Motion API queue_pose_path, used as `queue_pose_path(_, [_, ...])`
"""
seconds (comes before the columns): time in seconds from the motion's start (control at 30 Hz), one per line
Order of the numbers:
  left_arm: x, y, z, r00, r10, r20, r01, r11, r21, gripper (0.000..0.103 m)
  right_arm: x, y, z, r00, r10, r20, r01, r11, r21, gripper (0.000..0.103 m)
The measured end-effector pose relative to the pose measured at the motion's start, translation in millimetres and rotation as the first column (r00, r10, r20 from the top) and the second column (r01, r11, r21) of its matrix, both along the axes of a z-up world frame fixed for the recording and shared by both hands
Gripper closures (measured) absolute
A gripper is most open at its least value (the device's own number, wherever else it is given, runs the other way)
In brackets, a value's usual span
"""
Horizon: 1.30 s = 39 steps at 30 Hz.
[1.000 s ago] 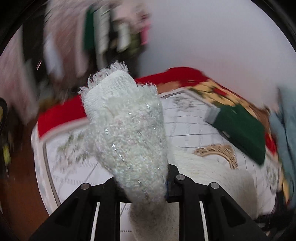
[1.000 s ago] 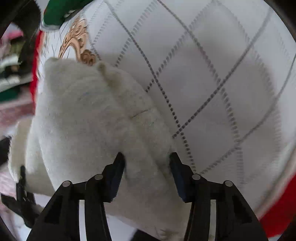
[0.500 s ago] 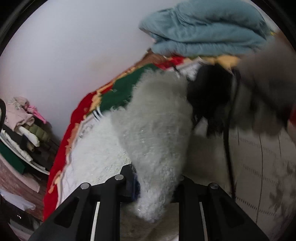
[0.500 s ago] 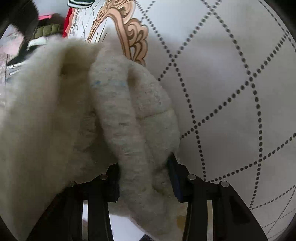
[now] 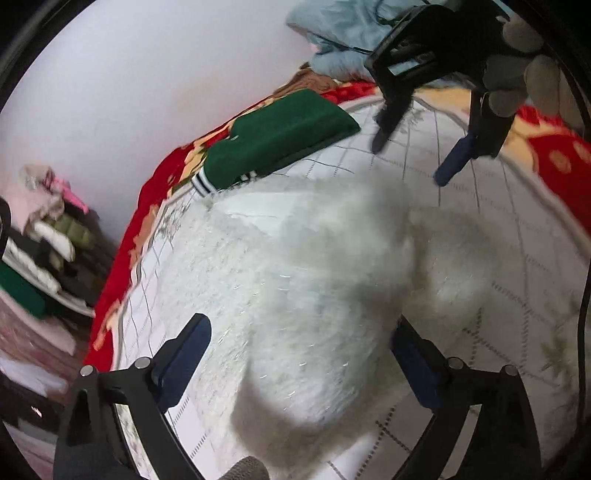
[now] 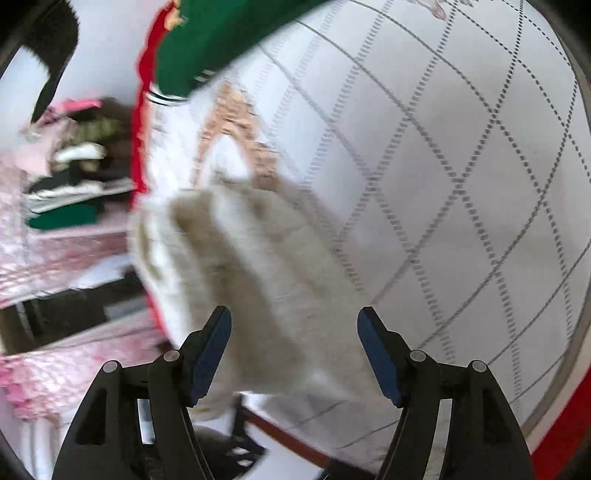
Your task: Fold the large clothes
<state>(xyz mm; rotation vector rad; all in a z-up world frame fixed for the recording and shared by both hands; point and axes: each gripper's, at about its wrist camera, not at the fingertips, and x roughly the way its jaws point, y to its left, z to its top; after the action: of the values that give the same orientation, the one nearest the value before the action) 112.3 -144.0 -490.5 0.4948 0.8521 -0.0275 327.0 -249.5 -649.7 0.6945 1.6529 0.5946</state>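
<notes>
A fluffy white garment (image 5: pixel 314 280) lies on the white quilted bed cover (image 5: pixel 517 229), blurred by motion. My left gripper (image 5: pixel 299 332) is open, its fingers spread on either side of the garment. My right gripper (image 6: pixel 293 325) is open and empty just above the garment's cream edge (image 6: pixel 258 266). The right gripper also shows in the left wrist view (image 5: pixel 410 162), open above the far side of the bed, held by a gloved hand.
A folded green garment (image 5: pixel 280 140) lies at the far edge of the bed; it also shows in the right wrist view (image 6: pixel 221 40). A light blue pile (image 5: pixel 340 33) sits behind it. Shelves of clothes (image 5: pixel 40 251) stand to the left. The bed's red border (image 5: pixel 122 258) marks its edge.
Both grippers have opened and let go of the white garment, which now lies on the bed. The right gripper has lifted away from it.
</notes>
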Motion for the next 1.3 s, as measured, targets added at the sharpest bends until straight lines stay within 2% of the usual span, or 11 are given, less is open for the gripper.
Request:
queue_pose_path(0.23, [-6.7, 28.7, 14.9, 0.98, 0.191, -0.06, -0.197, 0.972, -0.13, 0.006, 2.1, 110.1, -5.2, 0.983, 0.181, -0.026, -0.174, 0.972, 0.16, 0.012])
queue_pose_path(0.27, [-8.0, 34.4, 18.9, 0.97, 0.232, -0.074, -0.241, 0.958, -0.154, 0.006, -1.9, 126.7, -15.4, 0.971, 0.231, -0.063, -0.218, 0.961, 0.169, 0.022])
queue_pose_path(0.3, [-4.7, 44.4, 20.0, 0.962, 0.259, -0.08, -0.269, 0.948, -0.169, 0.006, -4.4, 136.8, -18.0, 0.968, 0.242, -0.067, -0.228, 0.959, 0.17, 0.081])
queue_pose_path(0.5, [-24.7, 78.1, 41.4, 0.91, 0.395, -0.125, -0.413, 0.848, -0.331, 0.006, -34.2, 109.3, 23.1, 0.985, 0.169, 0.023, -0.171, 0.969, 0.181, 0.087])
queue_pose_path(0.67, [-25.2, 107.5, 43.5, 0.863, 0.482, -0.153, -0.499, 0.76, -0.416, 0.006, -50.0, 49.4, -9.6, 0.995, 0.096, -0.004, -0.096, 0.995, -0.038, 0.08])
queue_pose_path(0.83, [1.0, 118.2, 19.7, 0.838, 0.513, -0.186, -0.544, 0.755, -0.367, 0.006, -44.5, 36.4, -26.0, 0.993, 0.096, -0.074, -0.099, 0.994, -0.038, 0.065])
queue_pose_path(0.9, [13.7, 110.9, -5.4, 0.835, 0.498, -0.233, -0.549, 0.774, -0.315, 0.006, -42.6, 34.8, -8.8, 0.992, 0.115, -0.054, -0.12, 0.988, -0.102, 0.052])
queue_pose_path(1.0, [19.7, 90.0, -32.0, 0.847, 0.449, -0.282, -0.517, 0.82, -0.245, 0.006, -38.6, 20.4, 41.9, 0.995, 0.076, 0.06, -0.062, 0.976, -0.207, 0.052])
queue_pose_path(1.1, [12.9, 79.6, -33.5, 0.858, 0.43, -0.282, -0.499, 0.829, -0.252, 0.006, -37.4, 13.9, 91.8, 0.986, 0.022, 0.164, -0.013, 0.998, -0.054, 0.052])
queue_pose_path(1.2, [8.4, 80.5, -31.3, 0.855, 0.431, -0.289, -0.504, 0.821, -0.268, 0.006, -38.0, 36.2, 87.8, 0.995, 0.091, 0.033, -0.095, 0.985, 0.143, 0.051])
queue_pose_path(1.3, [9.7, 84.2, -29.2, 0.851, 0.436, -0.291, -0.51, 0.818, -0.266, 0.006, -44.3, 61.9, 50.8, 0.973, 0.228, -0.034, -0.228, 0.974, 0.004, 0.048])
